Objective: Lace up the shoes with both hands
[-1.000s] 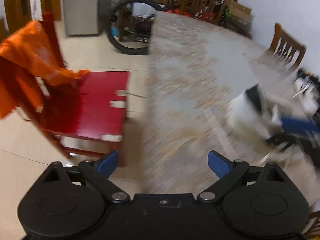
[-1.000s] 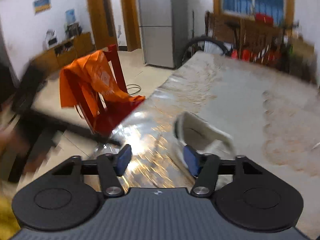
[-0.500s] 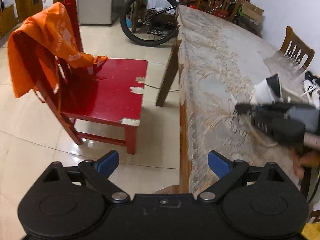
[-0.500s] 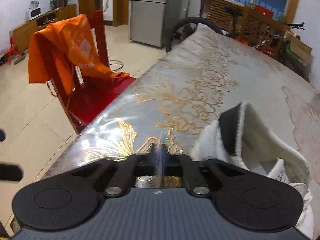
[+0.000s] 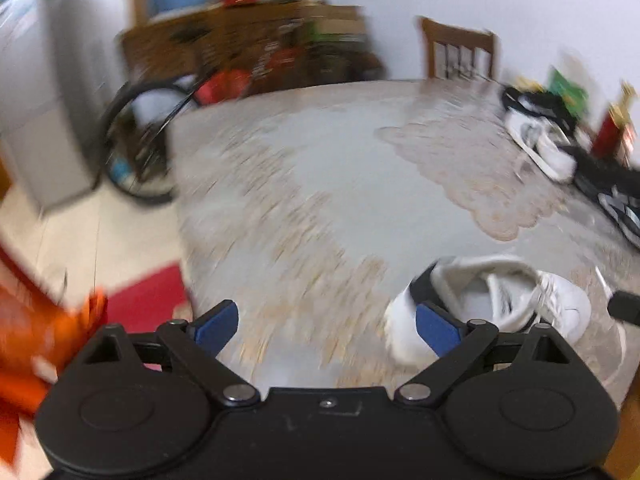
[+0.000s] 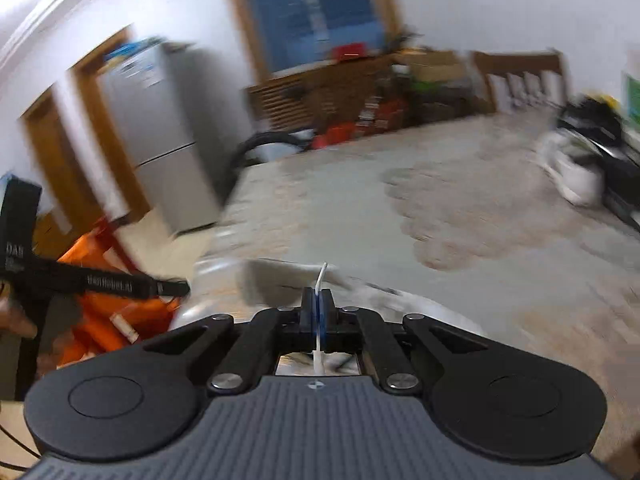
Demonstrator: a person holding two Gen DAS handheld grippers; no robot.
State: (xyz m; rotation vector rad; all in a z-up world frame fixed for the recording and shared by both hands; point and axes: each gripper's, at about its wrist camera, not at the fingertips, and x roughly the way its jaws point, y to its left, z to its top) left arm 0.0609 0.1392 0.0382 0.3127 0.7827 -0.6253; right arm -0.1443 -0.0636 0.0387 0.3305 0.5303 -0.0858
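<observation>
A white sneaker with a black heel tab lies on the patterned tablecloth, heel toward me, just beyond my left gripper's right fingertip. My left gripper is open, nothing between its blue pads. In the right wrist view my right gripper is shut on a white shoelace that sticks up between the pads; the blurred white sneaker lies right behind it. The left gripper's black arm reaches in at the left edge.
More shoes, white and black, sit at the table's far right. A red chair with orange cloth stands off the left table edge. A bicycle wheel, a fridge and a wooden chair lie beyond.
Both views have swung right across the table and are blurred. My right gripper went from open to shut and now holds the lace. The left gripper stays open and now faces the sneaker.
</observation>
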